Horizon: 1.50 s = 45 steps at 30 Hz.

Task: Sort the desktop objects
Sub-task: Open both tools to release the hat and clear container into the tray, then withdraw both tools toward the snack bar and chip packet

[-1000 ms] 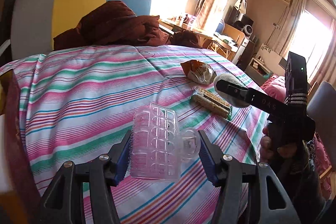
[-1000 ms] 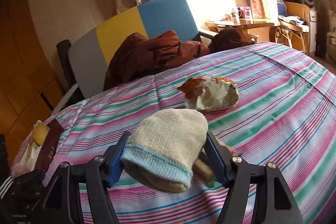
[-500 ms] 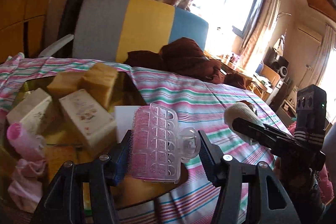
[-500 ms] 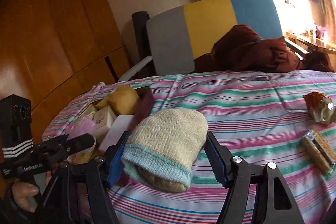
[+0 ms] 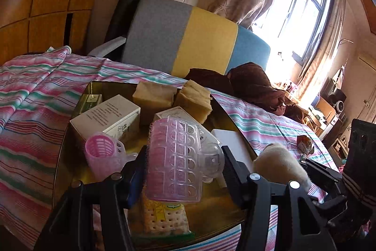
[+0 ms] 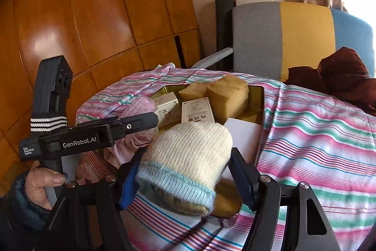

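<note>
Holding both claws over the tray for dropping: our left claw clamped on a curler, right claw clamped on a sock.

Left gripper: jaws closed on a pink hair roller in a clear clip, held above a gold tray. Tray contents: second pink roller, white boxes, tan sponge blocks, cracker packet, white card. Tray rests on striped cloth. Right gripper, lower right, holds a cream knit sock. Behind: grey-yellow-blue chair, brown garment.
</note>
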{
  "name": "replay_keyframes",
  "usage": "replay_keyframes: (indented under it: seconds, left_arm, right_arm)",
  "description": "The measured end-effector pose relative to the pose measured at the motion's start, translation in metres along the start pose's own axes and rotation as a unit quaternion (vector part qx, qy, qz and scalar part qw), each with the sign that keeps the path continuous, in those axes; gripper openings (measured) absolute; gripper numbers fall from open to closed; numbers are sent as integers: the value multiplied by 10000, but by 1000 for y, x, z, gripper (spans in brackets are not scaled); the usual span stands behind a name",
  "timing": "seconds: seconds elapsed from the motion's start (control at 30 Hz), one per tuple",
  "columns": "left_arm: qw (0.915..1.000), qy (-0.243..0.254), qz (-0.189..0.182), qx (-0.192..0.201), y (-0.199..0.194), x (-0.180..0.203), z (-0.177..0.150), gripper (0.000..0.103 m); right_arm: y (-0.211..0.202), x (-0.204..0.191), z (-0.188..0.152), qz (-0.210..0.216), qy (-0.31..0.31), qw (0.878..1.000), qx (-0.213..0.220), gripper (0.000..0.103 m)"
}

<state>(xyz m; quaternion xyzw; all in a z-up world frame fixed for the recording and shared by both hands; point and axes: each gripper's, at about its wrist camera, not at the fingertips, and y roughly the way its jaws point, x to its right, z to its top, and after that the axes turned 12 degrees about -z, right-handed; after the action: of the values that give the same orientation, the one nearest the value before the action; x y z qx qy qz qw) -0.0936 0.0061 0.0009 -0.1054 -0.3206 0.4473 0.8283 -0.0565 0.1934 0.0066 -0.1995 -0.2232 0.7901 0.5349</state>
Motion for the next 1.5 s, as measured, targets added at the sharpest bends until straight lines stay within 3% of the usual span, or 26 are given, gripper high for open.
replay_keyframes:
  seconds: [0.37,0.9,1.1,1.23,1.5]
  left_arm:
    - [9998,-38,205,40,-3,-15,5,60]
    - [9983,233,483,-249,30,-7,18,60]
    - [9974,-5,616,-366,42,-15,19,63]
    - [9976,-144,616,-290,36,-19,16,70]
    - [9977,-270,615,32,9,-19,15,70]
  right_arm:
    - [40,-18,-4,74,-259,9993,-273,77]
    - [-2,44,-24,-298,652,9974,-73,80]
    - [-6,63,-32,-429,904,9949,-114,80]
    - [-7,71,-37,-473,1012,9937,-115,81]
    - [-13,85,-53,-602,1192,9909,-167,81]
